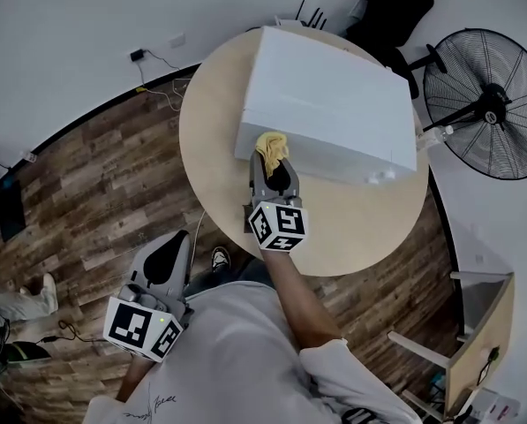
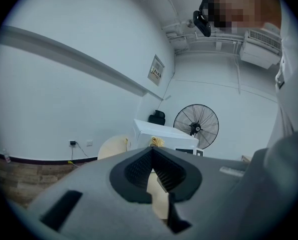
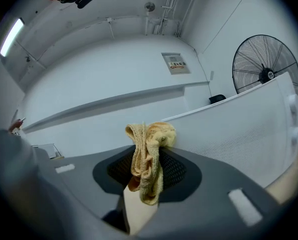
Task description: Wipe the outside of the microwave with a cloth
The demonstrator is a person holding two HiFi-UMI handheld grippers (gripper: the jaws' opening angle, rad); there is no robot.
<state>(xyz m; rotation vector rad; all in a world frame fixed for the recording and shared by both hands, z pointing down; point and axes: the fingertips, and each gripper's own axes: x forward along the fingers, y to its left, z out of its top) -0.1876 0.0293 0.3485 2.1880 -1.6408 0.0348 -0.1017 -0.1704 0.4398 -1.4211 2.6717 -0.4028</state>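
Nearest the body, the left hand-held gripper point(image 1: 169, 247) is held low over the wooden floor point(image 1: 86, 193), its jaws brought together with nothing between them. Further out, the right hand-held gripper point(image 1: 275, 168) is clamped on a yellow cloth point(image 1: 272, 144), which is bunched against the near face of the white microwave point(image 1: 334, 95). The microwave is set on a round counter point(image 1: 369, 228), and a black fan point(image 1: 488, 104) is seen beyond

Microwave point(image 1: 325, 104) on table point(image 1: 369, 228); fan point(image 1: 488, 104) right.
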